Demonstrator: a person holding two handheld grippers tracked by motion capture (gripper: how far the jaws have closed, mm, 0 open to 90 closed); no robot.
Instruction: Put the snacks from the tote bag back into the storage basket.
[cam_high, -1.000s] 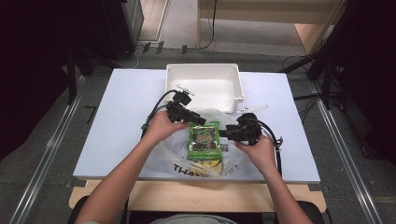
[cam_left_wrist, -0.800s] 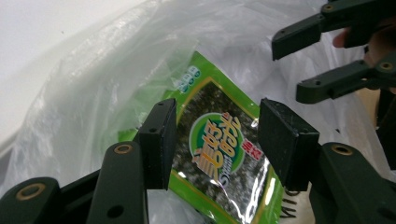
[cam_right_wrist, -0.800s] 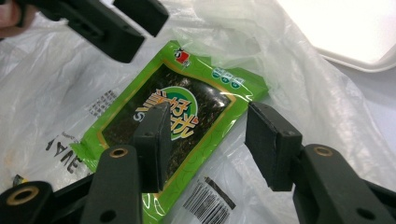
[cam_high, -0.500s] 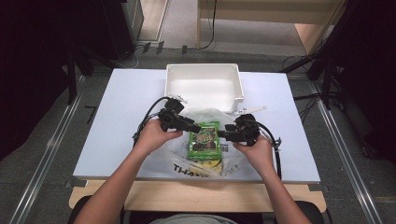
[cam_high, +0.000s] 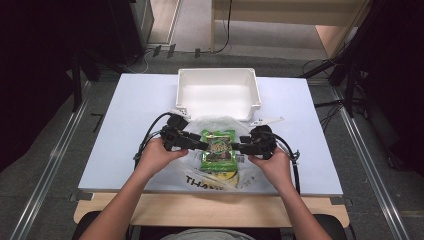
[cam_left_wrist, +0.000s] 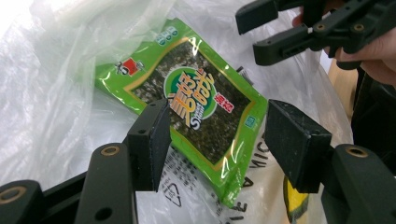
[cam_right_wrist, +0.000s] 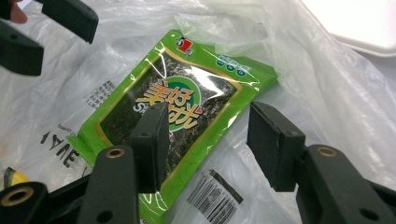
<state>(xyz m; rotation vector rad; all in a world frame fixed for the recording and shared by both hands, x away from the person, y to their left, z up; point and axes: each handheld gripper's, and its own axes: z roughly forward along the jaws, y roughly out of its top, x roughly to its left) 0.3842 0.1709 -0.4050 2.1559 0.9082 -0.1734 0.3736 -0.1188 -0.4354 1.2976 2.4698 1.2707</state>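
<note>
the green seaweed packet (cam_left_wrist: 198, 116) is seen just beyond both grippers' jaws, which are spread apart and unclamped; the left gripper (cam_left_wrist: 217, 140) has just been opening, the right gripper (cam_right_wrist: 205, 140) too.

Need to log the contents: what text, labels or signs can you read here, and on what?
"THAN", cut off: clear plastic bag.
Large Chinese characters in a round badge, unreadable to me: green seaweed snack packet.
Barcode with digits, too small: white label on the bag.
Triangular recycling sign: the bag.

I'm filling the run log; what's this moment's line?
left gripper: open, just opened | right gripper: open | green packet: on plastic bag, unheld
</note>
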